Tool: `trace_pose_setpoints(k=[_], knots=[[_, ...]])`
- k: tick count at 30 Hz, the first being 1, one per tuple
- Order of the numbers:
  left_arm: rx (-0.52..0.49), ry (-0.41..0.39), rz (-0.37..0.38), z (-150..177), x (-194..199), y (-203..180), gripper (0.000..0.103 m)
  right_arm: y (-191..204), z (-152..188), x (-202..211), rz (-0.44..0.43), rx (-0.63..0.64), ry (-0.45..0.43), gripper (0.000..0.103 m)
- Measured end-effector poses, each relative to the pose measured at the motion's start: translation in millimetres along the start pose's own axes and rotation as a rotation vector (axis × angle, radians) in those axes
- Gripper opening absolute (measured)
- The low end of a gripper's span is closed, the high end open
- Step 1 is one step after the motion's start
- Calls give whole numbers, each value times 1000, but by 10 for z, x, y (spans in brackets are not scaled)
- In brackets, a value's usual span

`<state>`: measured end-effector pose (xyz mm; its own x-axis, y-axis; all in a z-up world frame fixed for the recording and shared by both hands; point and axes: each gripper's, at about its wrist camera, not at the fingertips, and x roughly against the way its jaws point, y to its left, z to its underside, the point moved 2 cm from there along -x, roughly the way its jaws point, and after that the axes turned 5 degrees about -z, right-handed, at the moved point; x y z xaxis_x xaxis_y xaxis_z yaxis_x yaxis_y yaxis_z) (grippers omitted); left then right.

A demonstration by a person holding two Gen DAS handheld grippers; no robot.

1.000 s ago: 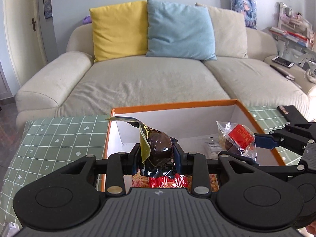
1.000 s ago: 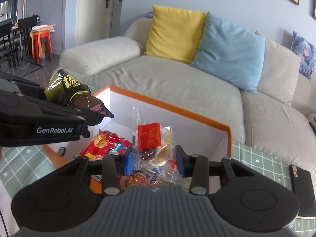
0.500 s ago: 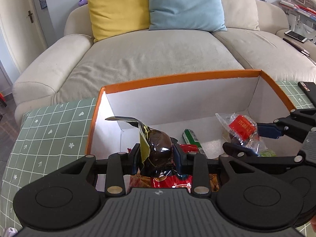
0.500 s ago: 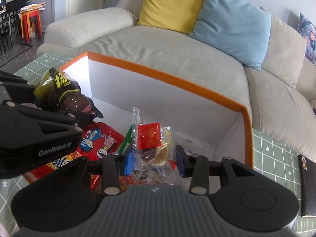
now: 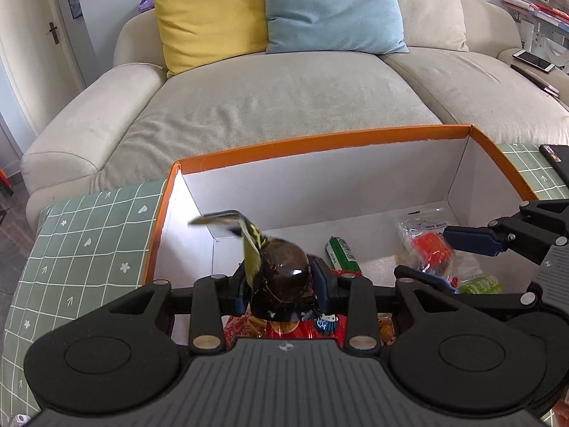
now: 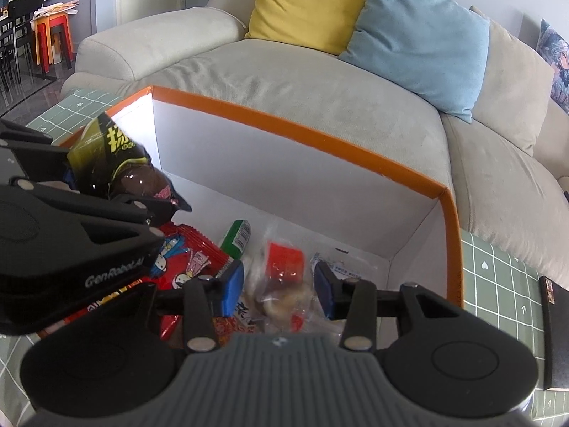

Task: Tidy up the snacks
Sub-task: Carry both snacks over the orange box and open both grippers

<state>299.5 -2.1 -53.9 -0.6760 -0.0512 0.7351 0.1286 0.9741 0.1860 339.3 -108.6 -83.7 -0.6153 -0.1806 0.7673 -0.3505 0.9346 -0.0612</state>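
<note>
An orange-rimmed white box [image 5: 320, 140] [image 6: 320, 135] stands on the table and holds several snack packs. My left gripper [image 5: 281, 284] is shut on a dark brown snack pack with a yellow-green top [image 5: 281, 270] [image 6: 121, 163], held over the box's near left part. My right gripper [image 6: 279, 284] [image 5: 437, 252] is open over the box's right part. A clear pack with a red label [image 6: 284, 270] [image 5: 426, 245] lies loose between its blue pads, dropping into the box.
In the box lie a red cartoon pack [image 6: 185, 259], a green stick pack [image 5: 341, 252] [image 6: 236, 236] and a small green pack [image 5: 480, 283]. A green checked cloth [image 5: 89, 235] covers the table. A black phone [image 6: 554, 327] lies to the right. A sofa with cushions stands behind.
Both grippers have tilted down and moved deeper over the box. My right gripper has opened and let go of the clear red-label pack. My left gripper still holds the brown pack.
</note>
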Motion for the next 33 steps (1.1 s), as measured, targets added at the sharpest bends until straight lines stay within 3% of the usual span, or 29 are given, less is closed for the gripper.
trace_pose_setpoints(k=[3, 7, 9, 12, 17, 19, 33], knots=[[-6, -13, -12, -23, 36, -1, 53, 23, -4, 22, 4, 9, 0, 42], [-21, -51, -49, -55, 137, 4, 70, 30, -11, 85, 15, 20, -12, 54], [-27, -68, -54, -71, 196, 5, 78, 23, -20, 131, 24, 18, -21, 55], [-28, -90, -62, -92, 300, 9, 78, 12, -28, 215, 43, 14, -33, 61], [2, -131, -61, -110, 530, 46, 78, 28, -37, 422, 63, 14, -62, 63], [18, -149, -56, -103, 639, 74, 78, 42, -17, 526, 69, 10, -78, 70], [105, -265, -36, 243, 1317, 182, 78, 192, 401, 1377, 79, -53, -235, 72]])
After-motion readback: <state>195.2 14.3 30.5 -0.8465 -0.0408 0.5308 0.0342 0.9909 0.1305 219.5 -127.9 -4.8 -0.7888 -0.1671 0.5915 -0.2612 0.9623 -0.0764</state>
